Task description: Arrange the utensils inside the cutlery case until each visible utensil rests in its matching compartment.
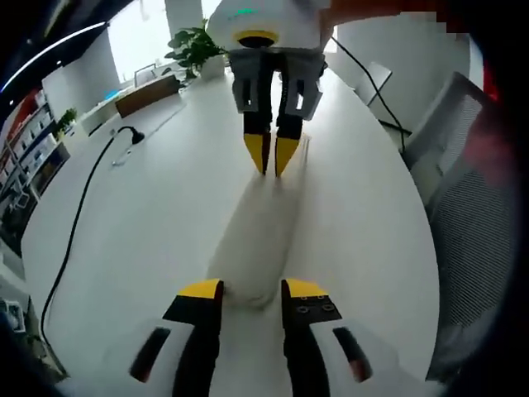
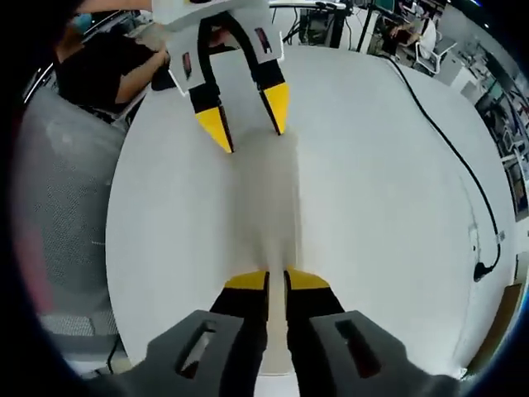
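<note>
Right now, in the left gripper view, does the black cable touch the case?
No: the cable lies far off to the view's left, with bare table between it and the case.

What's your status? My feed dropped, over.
Right gripper pinched on one end of white case. Left gripper astride other end, grip unclear. Black cable on table, off to the side.

One long white case (image 1: 263, 227) lies between two grippers, the left gripper (image 1: 252, 291) and the right gripper (image 2: 276, 280). One black cable (image 1: 78, 219), one green plant (image 1: 194, 47), one bench (image 1: 157, 207).
</note>
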`<state>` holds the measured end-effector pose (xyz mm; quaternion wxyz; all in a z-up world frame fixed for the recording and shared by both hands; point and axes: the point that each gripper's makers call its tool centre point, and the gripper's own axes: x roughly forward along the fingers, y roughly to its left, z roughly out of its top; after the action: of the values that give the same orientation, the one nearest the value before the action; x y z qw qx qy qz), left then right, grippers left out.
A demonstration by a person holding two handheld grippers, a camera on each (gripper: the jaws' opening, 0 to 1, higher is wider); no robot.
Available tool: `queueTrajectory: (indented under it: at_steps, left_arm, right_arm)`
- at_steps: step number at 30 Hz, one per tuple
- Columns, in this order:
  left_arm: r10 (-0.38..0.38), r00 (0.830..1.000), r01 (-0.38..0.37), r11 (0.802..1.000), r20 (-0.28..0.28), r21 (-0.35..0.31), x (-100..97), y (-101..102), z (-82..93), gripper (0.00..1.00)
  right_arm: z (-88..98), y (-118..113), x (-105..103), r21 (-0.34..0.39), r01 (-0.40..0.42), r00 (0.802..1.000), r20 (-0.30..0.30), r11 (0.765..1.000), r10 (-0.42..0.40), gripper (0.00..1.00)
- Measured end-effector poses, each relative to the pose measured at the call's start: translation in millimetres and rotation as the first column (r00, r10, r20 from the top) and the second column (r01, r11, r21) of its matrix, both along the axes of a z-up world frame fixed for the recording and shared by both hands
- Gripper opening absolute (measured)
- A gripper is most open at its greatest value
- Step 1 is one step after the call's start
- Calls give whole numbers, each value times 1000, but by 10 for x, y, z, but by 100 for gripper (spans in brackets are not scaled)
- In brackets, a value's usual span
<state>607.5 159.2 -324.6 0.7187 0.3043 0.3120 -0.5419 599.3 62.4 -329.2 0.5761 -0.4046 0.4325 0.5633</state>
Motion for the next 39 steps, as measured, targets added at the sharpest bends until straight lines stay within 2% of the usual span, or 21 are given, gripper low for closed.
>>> queueTrajectory:
  at_steps: [1,3,5,7,11,13,18,22,24,26,27,28,29,30,31,32,33,34,35,37,39]
  left_arm:
    - [-8,1000,8,1000,-6,12,1,-2,-3,29]
    - [-15,1000,15,1000,-22,20,7,-16,-6,30]
    - [-62,998,61,997,4,54,-6,-7,-19,30]
    - [-72,997,71,996,16,62,-25,-7,-24,30]
    - [-48,999,48,998,-16,47,-10,-9,-17,30]
    - [-68,998,68,996,-12,59,-26,-7,-25,30]
    - [-86,996,87,993,-8,76,-28,-5,-33,29]
    - [-76,997,78,994,-21,80,-23,-13,-37,29]
    - [-109,994,109,990,-5,91,-33,-19,-48,28]
    - [-108,994,108,991,-8,85,-40,-17,-50,28]
    - [-94,996,94,993,-10,77,-37,-18,-48,28]
    - [-82,997,83,994,-17,68,-32,-25,-42,29]
    - [-120,993,120,990,-2,67,-36,-23,-39,29]
    - [-112,994,112,992,-4,58,-33,-10,-40,29]
    - [-62,998,62,998,-18,25,-6,-36,-27,30]
    - [-40,999,41,999,-16,34,9,-35,-25,30]
    - [-59,998,59,997,-2,40,8,-45,-23,30]
    - [-45,999,44,998,7,49,8,-36,-21,34]
    - [-29,1000,29,997,4,74,-8,1,-27,41]
    - [-57,998,54,997,37,64,-13,2,18,56]
    - [-55,998,54,996,12,64,-9,15,42,60]
  right_arm:
    - [-1,4,-26,-21,0,1000,-27,1000,-1,7]
    - [-11,-11,-8,-65,-26,1000,2,998,26,7]
    - [-16,-10,-18,-95,-50,998,18,994,52,7]
    - [-21,-14,-11,-97,-41,999,21,994,44,7]
    - [-29,-32,14,-99,4,1000,8,995,-3,7]
    - [-33,-35,18,-103,26,1000,-13,994,-28,7]
    - [-40,-24,11,-137,15,1000,3,991,-15,7]
    - [-41,-33,29,-126,32,999,-14,992,-34,5]
    - [-51,-19,9,-121,19,999,-24,993,-22,3]
    - [-75,-1,-60,-123,37,997,-69,992,-46,0]
    - [-67,-20,-48,-135,36,997,-57,990,-45,0]
    - [-61,-8,-29,-153,-47,999,-14,987,45,0]
    - [-44,-3,-24,-164,-131,991,19,978,136,0]
    - [-46,-7,-46,-159,-131,990,31,979,138,0]
    - [-30,-13,-76,-138,-103,995,2,985,104,6]
    - [3,19,-61,-89,18,1000,-13,996,-19,21]
    - [88,68,-142,-2,106,990,-91,994,-105,33]
    - [158,99,-118,59,98,992,-86,993,-93,41]
    - [229,40,-25,104,87,996,-19,991,-86,44]
    - [267,-146,-11,105,127,992,12,986,-128,46]
    - [200,-390,-72,40,125,992,11,991,-126,56]
